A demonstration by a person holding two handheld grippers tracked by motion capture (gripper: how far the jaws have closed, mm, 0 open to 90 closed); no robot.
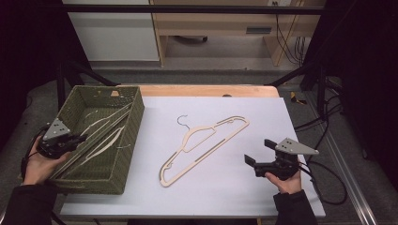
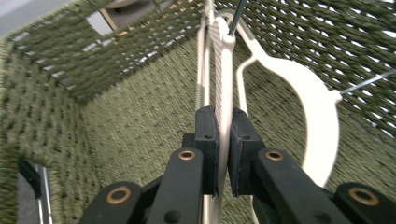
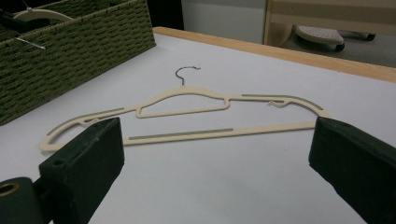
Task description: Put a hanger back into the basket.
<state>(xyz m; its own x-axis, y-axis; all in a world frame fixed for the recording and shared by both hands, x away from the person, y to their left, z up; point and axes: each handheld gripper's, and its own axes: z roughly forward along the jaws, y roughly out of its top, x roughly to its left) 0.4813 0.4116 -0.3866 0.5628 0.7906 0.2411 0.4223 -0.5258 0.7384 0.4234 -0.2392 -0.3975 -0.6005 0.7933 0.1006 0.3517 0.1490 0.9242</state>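
Right gripper point(image 1: 259, 153): your right hand point(image 1: 286, 180) holds it near the bench's right front corner; its jaws stand wide apart with nothing between them, and in the right gripper view they frame the loose hanger from in front.
Loose hanger point(image 1: 202, 143): lies flat on the white sheet at the middle of the bench point(image 1: 263, 91), its wire hook toward the far edge, well apart from both grippers.
Left gripper point(image 1: 77, 139): your left hand point(image 1: 37, 164) holds it over the basket's left rim, jaws pointing inward; the pads are pinched together on the thin edge of a cream hanger point(image 2: 223, 88).
Held hanger: stands on edge inside the basket, beside another cream hanger point(image 2: 313, 121) that leans against the woven wall.
Basket point(image 1: 133, 136): green woven, rectangular, at the bench's left edge.
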